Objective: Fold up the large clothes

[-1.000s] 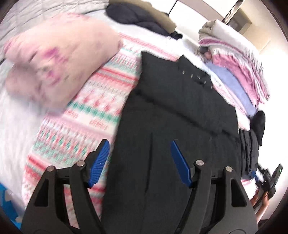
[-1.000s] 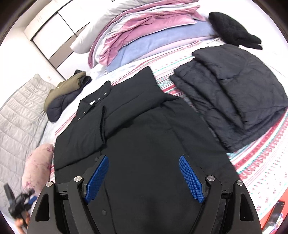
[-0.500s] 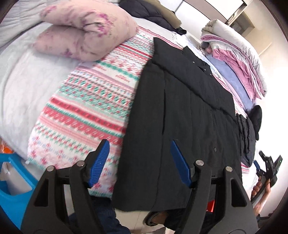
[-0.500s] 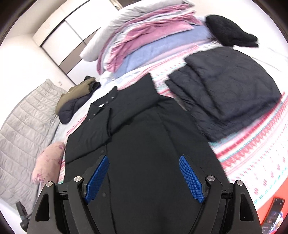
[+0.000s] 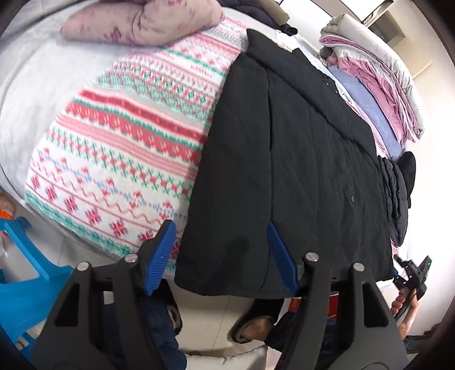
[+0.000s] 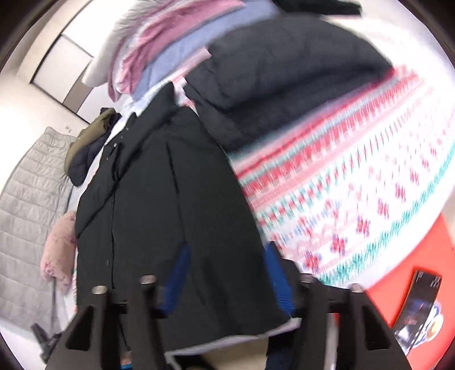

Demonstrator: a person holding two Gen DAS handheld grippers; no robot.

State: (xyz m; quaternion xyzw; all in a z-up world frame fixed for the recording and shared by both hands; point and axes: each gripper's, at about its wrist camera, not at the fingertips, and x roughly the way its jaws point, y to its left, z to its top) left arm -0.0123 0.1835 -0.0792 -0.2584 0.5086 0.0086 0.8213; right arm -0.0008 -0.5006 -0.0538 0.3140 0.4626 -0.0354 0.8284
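A long black padded coat (image 5: 298, 159) lies flat on a patterned red, white and green blanket (image 5: 128, 133), sleeves folded in, its hem at the bed's near edge. It also shows in the right wrist view (image 6: 170, 216). My left gripper (image 5: 220, 253) is open and empty, over the hem's left corner. My right gripper (image 6: 227, 279) is open and empty, over the hem's right corner. The right gripper also shows at the far right of the left wrist view (image 5: 412, 273), held in a hand.
A folded dark jacket (image 6: 284, 85) lies right of the coat. Stacked bedding (image 5: 378, 65) and a pink pillow (image 5: 148, 20) sit at the head end. A blue stool (image 5: 25, 279) stands left on the floor. A phone (image 6: 418, 307) lies on a red surface. My feet (image 5: 256, 321) are below the hem.
Both grippers have pulled back toward the foot of the bed, from over the coat's middle to its hem. Both stay open. The right wrist view is now blurred by motion.
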